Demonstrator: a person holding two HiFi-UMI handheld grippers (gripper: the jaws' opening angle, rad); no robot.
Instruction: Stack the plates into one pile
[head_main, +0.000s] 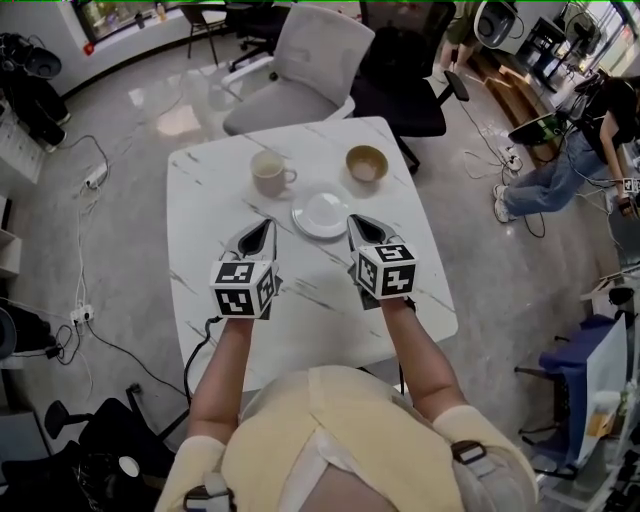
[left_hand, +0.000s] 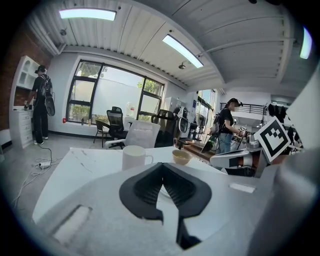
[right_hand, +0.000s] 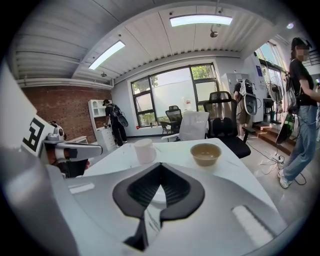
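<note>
One white plate (head_main: 321, 214) lies in the middle of the white marble table (head_main: 200, 200). My left gripper (head_main: 268, 222) hovers just left of it, jaws shut and empty. At the plate's right rim hangs my right gripper (head_main: 352, 218), also shut with nothing in it. Both point away from me towards the table's far side. In the left gripper view the closed jaws (left_hand: 162, 165) hide most of the plate. The right gripper view likewise shows shut jaws (right_hand: 160, 166) covering it.
A white mug (head_main: 269, 172) (left_hand: 135, 157) (right_hand: 145, 150) and a beige bowl (head_main: 366, 163) (left_hand: 181, 157) (right_hand: 205, 154) stand behind the plate. Office chairs (head_main: 300, 70) sit beyond the far edge. People stand and sit around the room.
</note>
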